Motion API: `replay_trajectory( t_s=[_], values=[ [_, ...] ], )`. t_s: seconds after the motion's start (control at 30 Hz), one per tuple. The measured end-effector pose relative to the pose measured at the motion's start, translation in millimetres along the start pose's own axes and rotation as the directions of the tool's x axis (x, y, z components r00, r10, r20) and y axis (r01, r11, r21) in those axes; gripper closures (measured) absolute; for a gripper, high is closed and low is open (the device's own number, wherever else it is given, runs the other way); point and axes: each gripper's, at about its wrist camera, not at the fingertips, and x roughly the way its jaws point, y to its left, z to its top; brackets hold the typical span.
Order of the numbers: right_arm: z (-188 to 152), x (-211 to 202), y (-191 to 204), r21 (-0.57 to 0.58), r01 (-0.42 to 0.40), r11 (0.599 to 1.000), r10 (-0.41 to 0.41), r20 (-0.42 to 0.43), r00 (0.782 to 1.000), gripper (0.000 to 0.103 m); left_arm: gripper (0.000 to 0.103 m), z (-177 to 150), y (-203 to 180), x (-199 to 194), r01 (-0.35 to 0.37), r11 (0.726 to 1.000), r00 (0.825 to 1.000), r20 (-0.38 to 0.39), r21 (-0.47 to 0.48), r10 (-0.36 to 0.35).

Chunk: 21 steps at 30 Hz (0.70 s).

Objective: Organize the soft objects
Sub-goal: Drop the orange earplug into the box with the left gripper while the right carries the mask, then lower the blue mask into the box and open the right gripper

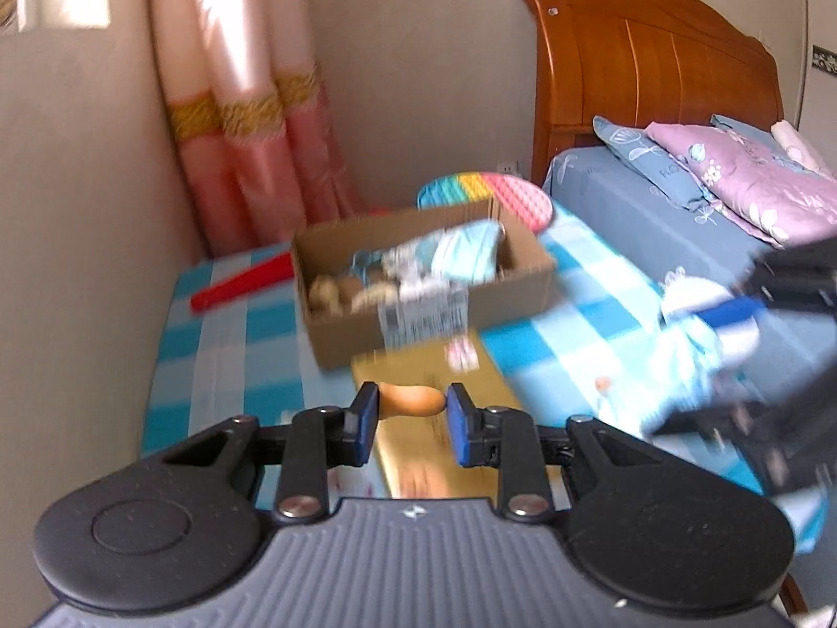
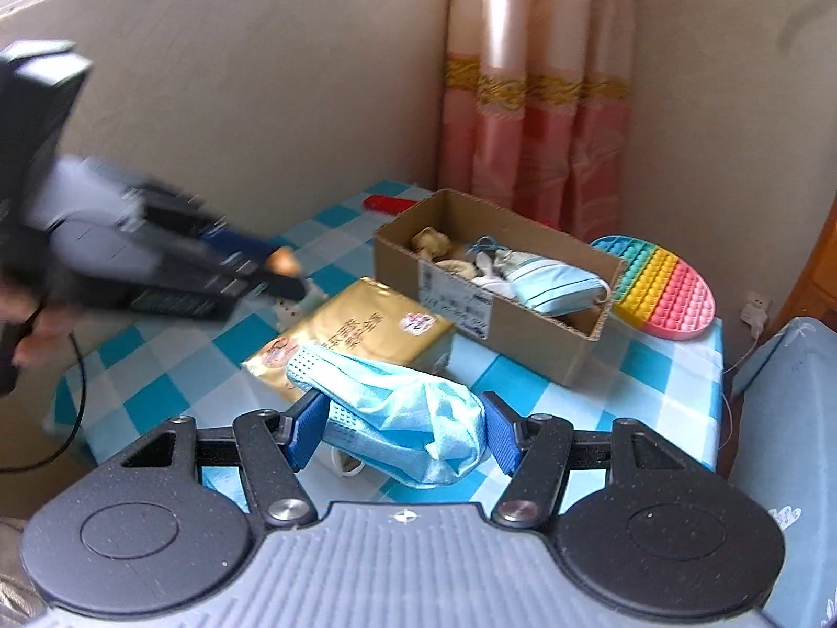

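— Between the left tongs (image 1: pixel 410 421), low centre of their view: what's pinched?
— A small brown lump (image 1: pixel 410 402), pads tight on it.
— And the right tongs (image 2: pixel 400 432)?
— Half open, clamping a blue mask (image 2: pixel 397 413), low centre, above the surface (image 2: pixel 172 366); box (image 2: pixel 523 335) beyond.

Tablecloth (image 2: pixel 172 361): showing blue and white checks, covering the table.
Gold packet (image 2: pixel 355 335): lying flat on the tablecloth, just in front of the box, printed with red characters and a round sticker.
Red stick (image 1: pixel 240 282): lying on the tablecloth beside the box, towards the curtain.
Rainbow bubble pad (image 2: pixel 664 288): resting at the table's far edge, leaning against the box's end.
Curtain (image 1: pixel 246 120): hanging in pink folds in the corner, crossed by a gold band.
Wooden headboard (image 1: pixel 654 63): standing against the wall.
Pillows (image 1: pixel 732 178): lying on the blue bed, one blue, one lilac, both flowered.
Wall socket (image 2: pixel 756 309): sitting low beside the bed.
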Motion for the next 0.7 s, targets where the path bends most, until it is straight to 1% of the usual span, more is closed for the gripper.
replay_trajectory(
  t_s=[0.13, 0.2, 0.3, 0.37, 0.43, 0.47, 0.5, 0.57, 0.6, 0.7],
  values=[
    [-3.0, 0.0, -6.7, 0.005, 0.014, 1.000, -0.014, -0.004, 1.000, 0.036, 0.076, 35.8, 3.7, 29.9, -0.003, 0.999, 1.000, 0.006, 0.032, 0.003],
    [-3.6, 1.2, -9.8, 0.009, 0.024, 1.000, -0.024, -0.006, 1.000, 0.036, 0.076, 52.3, 6.7, 47.6, -0.010, 0.999, 1.000, 0.002, 0.032, 0.010],
    [-4.3, -0.9, -15.3, 0.015, 0.034, 0.999, -0.034, -0.006, 0.999, 0.036, 0.076, 71.0, 16.2, 77.6, -0.007, 1.000, 1.000, -0.030, -0.002, 0.007],
    [-3.7, -1.5, -19.1, 0.020, 0.039, 0.999, -0.039, -0.006, 0.999, 0.036, 0.075, 77.8, 22.8, 95.1, -0.035, 0.999, 0.999, -0.041, -0.017, 0.034],
    [-3.4, -2.1, -21.2, 0.020, 0.047, 0.999, -0.047, -0.005, 0.999, 0.036, 0.061, 81.8, 27.2, 109.0, -0.067, 0.997, 0.996, -0.051, -0.022, 0.066],
    [-2.8, -2.0, -22.7, 0.020, 0.050, 0.999, -0.050, -0.004, 0.999, 0.036, 0.040, 82.1, 30.2, 114.3, -0.068, 0.997, 0.996, -0.064, -0.038, 0.066],
    [-2.1, -1.8, -24.1, 0.021, 0.052, 0.998, -0.052, -0.002, 0.999, 0.036, 0.027, 81.9, 32.6, 118.0, -0.062, 0.997, 0.996, -0.072, -0.048, 0.058],
    [0.1, 0.1, -26.0, 0.024, 0.057, 0.998, -0.057, -0.001, 0.998, 0.036, 0.024, 79.2, 35.1, 115.8, -0.062, 0.997, 0.997, -0.053, -0.048, 0.060],
    [1.2, 1.3, -26.9, 0.026, 0.059, 0.998, -0.059, -0.001, 0.998, 0.036, 0.019, 76.4, 35.4, 112.0, -0.069, 0.997, 0.996, -0.052, -0.044, 0.066],
    [6.9, 7.8, -30.4, 0.035, 0.063, 0.997, -0.063, -0.004, 0.998, 0.036, 0.011, 67.9, 39.3, 94.7, -0.077, 0.996, 0.996, -0.043, -0.047, 0.075]
  ],
)
